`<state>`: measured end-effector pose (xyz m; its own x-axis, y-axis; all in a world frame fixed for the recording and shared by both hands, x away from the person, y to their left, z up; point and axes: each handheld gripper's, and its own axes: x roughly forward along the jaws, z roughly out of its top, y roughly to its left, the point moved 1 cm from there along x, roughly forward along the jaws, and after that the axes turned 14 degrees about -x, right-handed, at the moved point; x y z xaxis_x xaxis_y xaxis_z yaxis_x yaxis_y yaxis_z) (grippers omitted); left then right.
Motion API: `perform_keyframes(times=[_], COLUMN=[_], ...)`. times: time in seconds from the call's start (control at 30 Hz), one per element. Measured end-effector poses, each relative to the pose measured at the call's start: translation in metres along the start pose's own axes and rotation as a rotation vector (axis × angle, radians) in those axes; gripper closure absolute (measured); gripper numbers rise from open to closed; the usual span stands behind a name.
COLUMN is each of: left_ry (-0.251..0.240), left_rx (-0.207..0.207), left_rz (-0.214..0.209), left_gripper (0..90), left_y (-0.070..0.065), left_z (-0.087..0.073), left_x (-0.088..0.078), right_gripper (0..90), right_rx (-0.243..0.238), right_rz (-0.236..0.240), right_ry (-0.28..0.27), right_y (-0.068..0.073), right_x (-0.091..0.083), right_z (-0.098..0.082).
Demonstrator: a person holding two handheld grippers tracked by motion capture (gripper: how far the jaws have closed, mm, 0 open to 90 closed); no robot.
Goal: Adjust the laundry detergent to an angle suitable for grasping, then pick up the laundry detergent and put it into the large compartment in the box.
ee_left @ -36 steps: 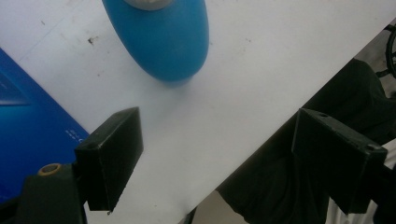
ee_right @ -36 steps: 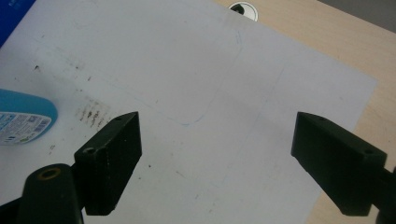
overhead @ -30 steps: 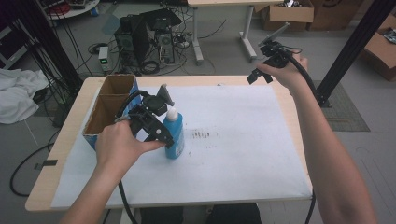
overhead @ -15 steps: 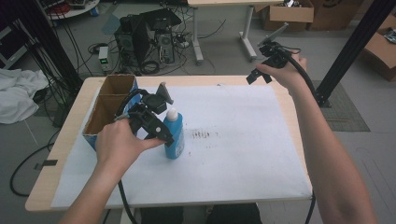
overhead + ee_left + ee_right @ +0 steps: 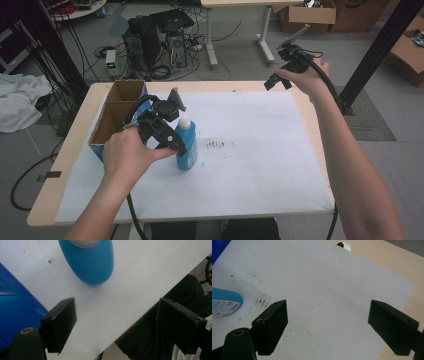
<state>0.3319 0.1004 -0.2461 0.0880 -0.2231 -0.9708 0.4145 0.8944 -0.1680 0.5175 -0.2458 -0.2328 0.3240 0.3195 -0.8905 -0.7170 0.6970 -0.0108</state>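
Hovering just above the blue bottle (image 5: 186, 145), my left fingers (image 5: 62, 322) gape empty; it stands on the desk (image 5: 260, 86) beside a cardboard box (image 5: 116, 112). My right fingers (image 5: 273, 325) hang wide open, far off.

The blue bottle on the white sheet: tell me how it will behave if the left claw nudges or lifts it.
The blue bottle stands upright, tall on a narrow base, so a high nudge would probably tip it. Its rounded, smooth-looking body may slip between flat jaws. How full it is cannot be seen, so its weight is uncertain.
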Motion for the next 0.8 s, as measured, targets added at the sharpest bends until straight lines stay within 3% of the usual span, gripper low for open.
perform_keyframes(times=[0.47, 0.8], left_ry=[-0.019, -0.03], left_rx=[-0.028, -0.079], left_rz=[0.005, -0.004], left_gripper=[17.2, 17.3], left_y=[-0.002, -0.003], left_z=[0.004, 0.017], left_x=[-0.003, -0.003], right_gripper=[16.3, 16.3], right_rx=[0.001, 0.003], right_rz=[-0.002, -0.002], right_ry=[-0.005, -0.009], right_y=[0.0, -0.001], right_x=[-0.003, -0.002], right_z=[-0.002, -0.002])
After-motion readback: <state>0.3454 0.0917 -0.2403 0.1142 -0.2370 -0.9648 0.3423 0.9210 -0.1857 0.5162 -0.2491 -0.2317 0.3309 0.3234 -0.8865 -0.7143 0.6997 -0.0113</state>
